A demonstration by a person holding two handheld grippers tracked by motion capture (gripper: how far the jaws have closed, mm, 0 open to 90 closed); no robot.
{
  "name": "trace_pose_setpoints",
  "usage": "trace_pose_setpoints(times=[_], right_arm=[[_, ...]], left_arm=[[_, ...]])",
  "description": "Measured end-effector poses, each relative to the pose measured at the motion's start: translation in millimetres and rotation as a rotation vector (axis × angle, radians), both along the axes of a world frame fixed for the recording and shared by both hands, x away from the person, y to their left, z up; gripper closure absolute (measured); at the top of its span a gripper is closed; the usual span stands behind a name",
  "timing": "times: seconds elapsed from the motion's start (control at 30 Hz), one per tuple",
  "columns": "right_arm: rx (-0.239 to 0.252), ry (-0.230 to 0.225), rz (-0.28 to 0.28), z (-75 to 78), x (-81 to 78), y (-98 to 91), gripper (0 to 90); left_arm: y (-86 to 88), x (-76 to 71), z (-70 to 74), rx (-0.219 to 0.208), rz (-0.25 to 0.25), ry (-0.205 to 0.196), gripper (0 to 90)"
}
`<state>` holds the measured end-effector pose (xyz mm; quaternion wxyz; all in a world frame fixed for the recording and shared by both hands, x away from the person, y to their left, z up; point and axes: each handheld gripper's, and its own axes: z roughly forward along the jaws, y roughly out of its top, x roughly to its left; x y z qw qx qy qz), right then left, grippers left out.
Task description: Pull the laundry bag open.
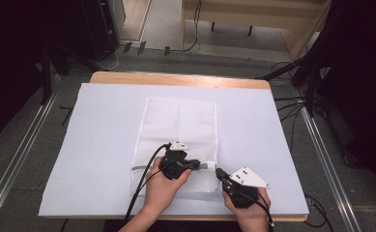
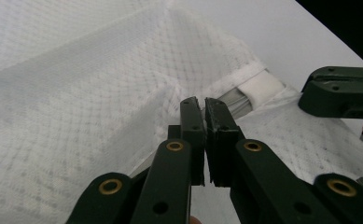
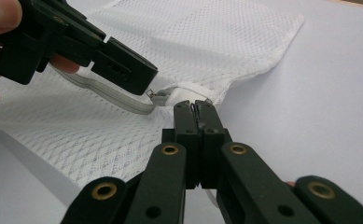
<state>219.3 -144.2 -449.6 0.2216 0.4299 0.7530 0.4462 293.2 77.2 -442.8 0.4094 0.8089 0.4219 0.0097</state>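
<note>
- Your left claw [image 1: 198, 166] sits low over the white mesh laundry bag [image 1: 178, 125], toward 6 o'clock on the tabletop [image 1: 103, 145]. Its jaws are clenched on a pinch of mesh beside the zipper [image 3: 123, 99], probably to anchor the cloth so the zipper can run without the bag bunching.
- The bag lies flat at the middle of the white sheet, its long side running from 12 to 6 o'clock, with the zipper line crossing near its close end, so both hands reach it easily.
- Your right claw [image 1: 219, 172], at about 5 o'clock by the bag's right edge, is clenched too. In the right gripper view a thin dark bit shows between the tips, likely the zipper pull, though I can't tell for sure.
</note>
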Motion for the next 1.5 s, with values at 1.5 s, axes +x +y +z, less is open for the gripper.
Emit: trace_pose_setpoints(times=[1.5], right_arm=[[0.018, -0.02, -0.064, 11.0, 3.7, -21.0, 90.0]], left_arm=[[131.0, -16.8, -16.8, 0.026, 0.243, 0.005, 87.7]])
